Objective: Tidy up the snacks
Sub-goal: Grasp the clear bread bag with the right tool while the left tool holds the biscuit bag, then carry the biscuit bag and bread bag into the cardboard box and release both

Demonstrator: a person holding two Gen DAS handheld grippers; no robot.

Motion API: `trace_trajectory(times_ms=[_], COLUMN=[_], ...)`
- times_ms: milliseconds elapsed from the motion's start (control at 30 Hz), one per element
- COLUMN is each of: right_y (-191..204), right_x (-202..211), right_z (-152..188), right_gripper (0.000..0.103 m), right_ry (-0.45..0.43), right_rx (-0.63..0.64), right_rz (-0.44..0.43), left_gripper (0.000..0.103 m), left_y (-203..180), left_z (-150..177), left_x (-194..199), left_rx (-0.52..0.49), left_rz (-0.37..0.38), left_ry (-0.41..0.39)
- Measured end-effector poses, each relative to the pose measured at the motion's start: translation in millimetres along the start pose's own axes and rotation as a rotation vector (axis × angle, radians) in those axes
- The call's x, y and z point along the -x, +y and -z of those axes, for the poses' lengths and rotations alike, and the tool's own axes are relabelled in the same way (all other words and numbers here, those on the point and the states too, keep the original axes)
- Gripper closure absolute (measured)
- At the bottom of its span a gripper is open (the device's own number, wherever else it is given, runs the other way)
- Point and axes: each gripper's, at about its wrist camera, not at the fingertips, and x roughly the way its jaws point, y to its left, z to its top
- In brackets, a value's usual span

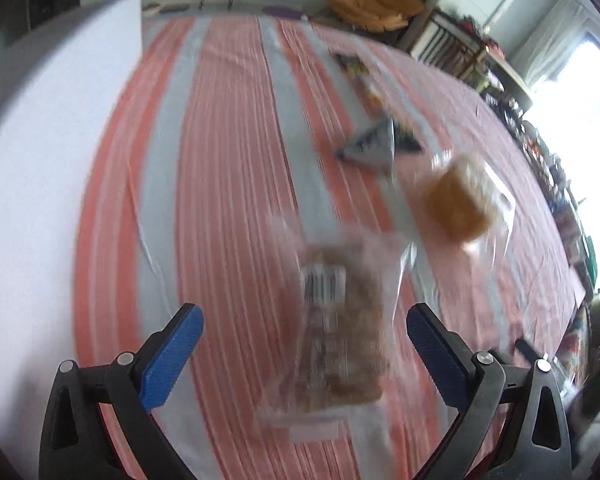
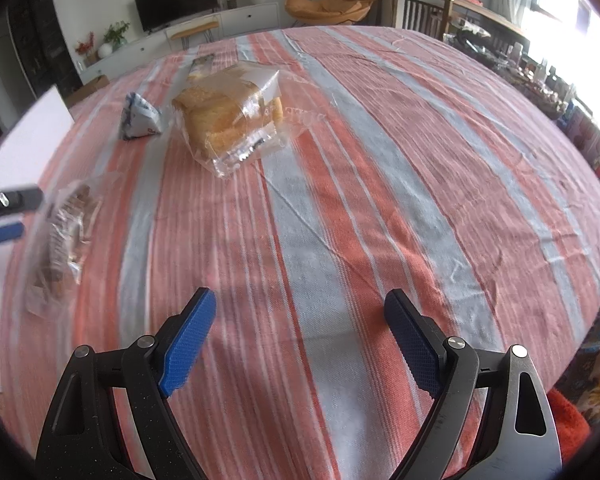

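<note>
A clear bag of brown biscuits with a barcode label (image 1: 340, 336) lies on the striped cloth between the open jaws of my left gripper (image 1: 304, 314); it also shows in the right wrist view (image 2: 62, 236). A wrapped yellow cake (image 1: 460, 204) (image 2: 228, 116) lies farther off. A grey-blue triangular packet (image 1: 374, 144) (image 2: 138, 118) lies beyond it. Dark flat packets (image 1: 358, 76) lie at the far side. My right gripper (image 2: 300, 300) is open and empty over bare cloth. The left gripper's fingertips (image 2: 4, 232) show at the left edge of the right wrist view.
A red-and-grey striped cloth (image 2: 380, 200) covers the table. A white board (image 1: 40, 160) lies along the table's left side. Chairs, a TV unit and cluttered shelves stand beyond the table edges.
</note>
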Motion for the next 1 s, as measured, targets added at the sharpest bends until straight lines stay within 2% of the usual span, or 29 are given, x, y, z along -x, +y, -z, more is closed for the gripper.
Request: trace_trajectory(times_ms=[33, 67, 133, 267, 333, 400, 467, 500, 567, 600, 633, 700, 833, 933, 1000], right_y=[-7.6, -11.9, 1.3, 47.3, 68.3, 82.7, 78.7, 69.0, 46.3, 34.0, 26.1, 12.8, 4.0, 31.3, 72.3], right_x=[11.3, 21.2, 28.0, 1.8, -31.6, -78.3, -121.9, -131.2, -137.3, -134.8, -127.7, -110.5, -68.5, -28.0, 0.4], right_z=[-4.2, -11.7, -42.8, -104.0, -125.3, -137.7, -139.7, -141.2, -153.3, -153.3, -150.7, -137.8, -116.5, -124.3, -133.6], right_gripper=[0.015, 0.015, 0.015, 0.015, 0.015, 0.015, 0.014, 0.012, 0.015, 0.022, 0.029, 0.030, 0.030, 0.030, 0.030], right_ry=[-0.051, -0.098, -0.121, -0.017, 0.088, 0.217, 0.358, 0.390, 0.390, 0.377, 0.345, 0.310, 0.261, 0.207, 0.166], right_rx=[-0.035, -0.044, 0.119, 0.463, 0.585, 0.657, 0.646, 0.598, 0.402, 0.317, 0.277, 0.226, 0.136, 0.123, 0.146], right_rz=[-0.071, -0.097, -0.070, 0.011, 0.029, 0.089, 0.131, 0.114, 0.075, 0.047, 0.019, -0.027, -0.134, -0.251, -0.361], left_gripper=[0.002, 0.002, 0.002, 0.002, 0.000, 0.000, 0.000, 0.000, 0.009, 0.033, 0.052, 0.054, 0.054, 0.054, 0.054], left_y=[-4.1, -9.8, -21.5, -34.5, -40.2, -43.2, -41.2, -40.7, -36.6, -33.9, -32.8, -28.2, -23.8, -20.6, -10.2], left_z=[6.8, 11.2, 16.7, 16.5, 17.3, 21.2, 23.6, 24.1, 25.7, 26.6, 27.3, 27.5, 39.9, 50.2, 56.1], left_x=[-3.9, -7.7, -13.6, -24.6, -31.3, -32.6, -31.5, -30.1, -23.9, -16.2, -10.8, -2.4, 29.3, 77.7, 119.9], left_rx=[-0.020, -0.042, -0.097, -0.165, -0.221, -0.252, -0.257, -0.262, -0.258, -0.248, -0.239, -0.204, -0.146, -0.102, -0.058], left_rz=[0.009, 0.009, -0.042, -0.152, -0.208, -0.210, -0.203, -0.201, -0.198, -0.179, -0.146, -0.144, -0.048, 0.059, 0.118], left_ry=[0.008, 0.011, -0.017, -0.050, -0.052, -0.072, -0.088, -0.088, -0.097, -0.121, -0.131, -0.135, -0.160, -0.212, -0.265])
